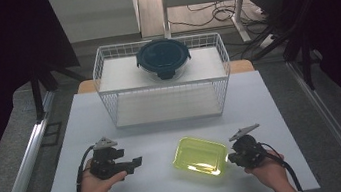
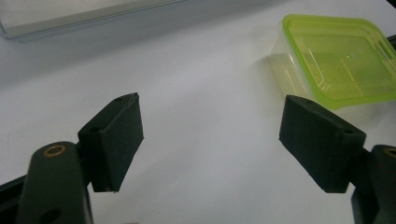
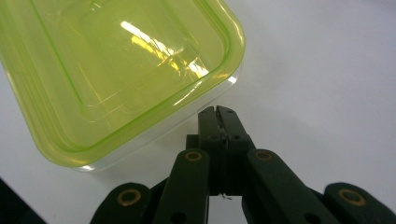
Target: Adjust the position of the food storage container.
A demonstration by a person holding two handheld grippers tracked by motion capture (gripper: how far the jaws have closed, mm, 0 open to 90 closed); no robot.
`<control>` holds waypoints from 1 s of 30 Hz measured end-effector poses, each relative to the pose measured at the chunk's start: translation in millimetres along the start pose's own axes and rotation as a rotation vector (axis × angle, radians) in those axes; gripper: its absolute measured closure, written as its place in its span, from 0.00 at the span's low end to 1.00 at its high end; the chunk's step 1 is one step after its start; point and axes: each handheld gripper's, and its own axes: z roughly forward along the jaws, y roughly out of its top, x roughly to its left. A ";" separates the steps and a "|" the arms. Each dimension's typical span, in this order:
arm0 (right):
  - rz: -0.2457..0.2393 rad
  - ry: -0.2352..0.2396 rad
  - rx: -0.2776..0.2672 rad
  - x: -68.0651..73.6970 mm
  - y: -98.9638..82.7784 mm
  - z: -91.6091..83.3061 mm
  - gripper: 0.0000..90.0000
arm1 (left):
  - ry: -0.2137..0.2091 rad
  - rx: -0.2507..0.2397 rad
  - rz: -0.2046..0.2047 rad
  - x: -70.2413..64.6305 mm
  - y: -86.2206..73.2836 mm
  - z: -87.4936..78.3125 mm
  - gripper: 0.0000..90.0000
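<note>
A yellow-green lidded plastic box [image 1: 201, 161] lies on the white table [image 1: 171, 187] between my two grippers. In the right gripper view the box [image 3: 116, 70] sits close in front of my right gripper [image 3: 218, 112], whose jaws are pressed together with nothing between them; their tips are at the box's rim, and I cannot tell if they touch it. From the high view my right gripper [image 1: 229, 157] is at the box's right edge. My left gripper [image 2: 210, 135] stands open over bare table, the box [image 2: 341, 60] farther off to its upper right. It shows at the table's left [image 1: 137, 162].
A white wire rack [image 1: 163, 79] stands at the back of the table. A dark round lidded container [image 1: 163, 58] rests on its top shelf. Floor, rails and cables lie beyond the table's edges.
</note>
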 end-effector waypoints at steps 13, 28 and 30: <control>-0.079 0.009 0.002 19.5 36.9 23.4 0.98 | 0.004 -0.003 -0.009 2.8 -0.6 -0.6 0.24; -0.122 0.012 -0.002 36.6 66.6 42.8 0.98 | 0.006 -0.004 -0.015 4.2 -0.9 -1.3 0.24; -0.126 0.007 -0.008 37.1 67.2 43.4 0.98 | 0.006 -0.004 -0.015 4.3 -1.3 -1.1 0.24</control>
